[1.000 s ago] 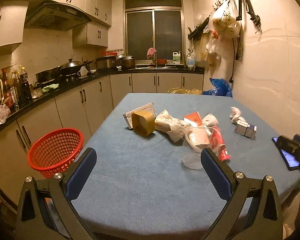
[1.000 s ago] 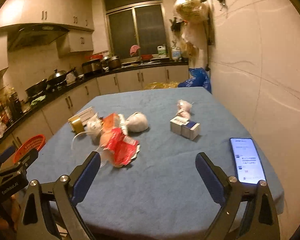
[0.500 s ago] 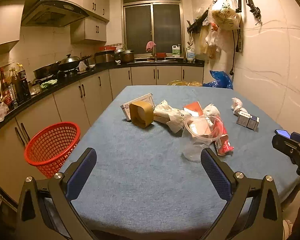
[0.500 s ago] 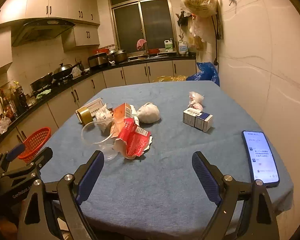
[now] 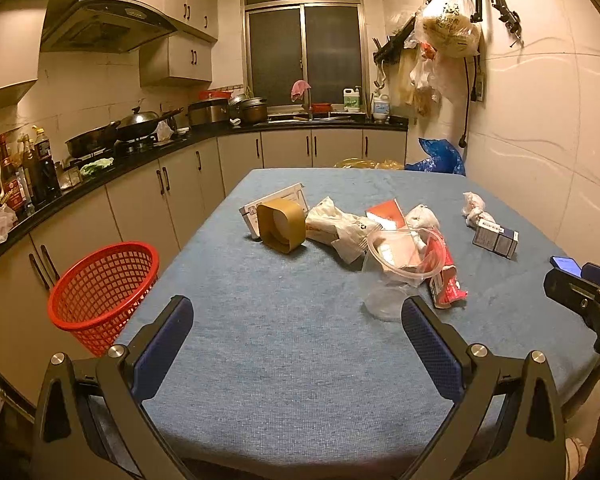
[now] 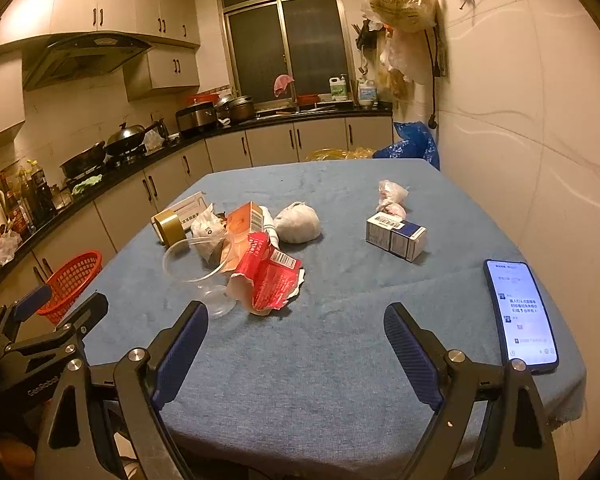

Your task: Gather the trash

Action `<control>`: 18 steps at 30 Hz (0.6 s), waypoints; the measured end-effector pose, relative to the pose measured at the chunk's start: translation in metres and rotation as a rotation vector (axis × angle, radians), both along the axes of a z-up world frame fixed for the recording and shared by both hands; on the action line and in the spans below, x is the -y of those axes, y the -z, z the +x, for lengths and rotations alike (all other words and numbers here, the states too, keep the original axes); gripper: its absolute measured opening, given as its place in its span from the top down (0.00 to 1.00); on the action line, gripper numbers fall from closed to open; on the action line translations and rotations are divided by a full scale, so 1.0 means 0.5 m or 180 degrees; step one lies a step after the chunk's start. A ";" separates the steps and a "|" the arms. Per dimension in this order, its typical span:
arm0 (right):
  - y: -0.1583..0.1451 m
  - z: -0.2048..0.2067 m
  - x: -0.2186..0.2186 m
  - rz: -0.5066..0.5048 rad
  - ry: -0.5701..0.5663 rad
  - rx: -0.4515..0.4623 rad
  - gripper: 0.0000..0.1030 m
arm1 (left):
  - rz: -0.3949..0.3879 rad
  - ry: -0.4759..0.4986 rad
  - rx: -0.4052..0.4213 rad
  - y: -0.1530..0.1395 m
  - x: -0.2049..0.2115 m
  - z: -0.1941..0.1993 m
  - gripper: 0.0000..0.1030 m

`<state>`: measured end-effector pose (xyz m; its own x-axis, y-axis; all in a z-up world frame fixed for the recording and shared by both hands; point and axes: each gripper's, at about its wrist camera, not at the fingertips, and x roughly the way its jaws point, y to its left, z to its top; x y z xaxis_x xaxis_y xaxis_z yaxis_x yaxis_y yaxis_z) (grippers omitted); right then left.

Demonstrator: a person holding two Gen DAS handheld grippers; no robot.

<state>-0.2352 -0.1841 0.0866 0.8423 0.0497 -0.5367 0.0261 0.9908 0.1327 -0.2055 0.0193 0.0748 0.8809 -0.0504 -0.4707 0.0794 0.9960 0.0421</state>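
Trash lies on the blue-clothed table [image 5: 284, 360]: a clear plastic cup [image 5: 396, 268], a torn red wrapper [image 6: 270, 276], a tape roll [image 5: 282, 226], crumpled white bags [image 5: 340, 228], a grey wad [image 6: 298, 222], a small blue-and-white box [image 6: 396, 236] and a knotted bag [image 6: 392, 196]. A red mesh basket [image 5: 102, 292] stands off the table's left edge. My left gripper [image 5: 298, 340] is open and empty above the near table edge. My right gripper [image 6: 296, 344] is open and empty, just short of the red wrapper.
A lit phone [image 6: 520, 312] lies at the table's right edge. Kitchen counters with pans and bottles [image 5: 100, 148] run along the left and back. Bags hang on the right wall [image 5: 448, 32]. The right gripper shows at the right of the left wrist view [image 5: 584, 304].
Both grippers have drawn back and risen a little from the table, so the trash pile sits farther ahead. Both stayed open. Nothing on the table moved.
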 end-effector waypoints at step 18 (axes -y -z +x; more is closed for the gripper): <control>-0.005 0.003 -0.020 -0.0103 -0.0100 0.0014 0.10 | -0.0009 0.0024 0.0002 0.002 0.002 0.001 0.00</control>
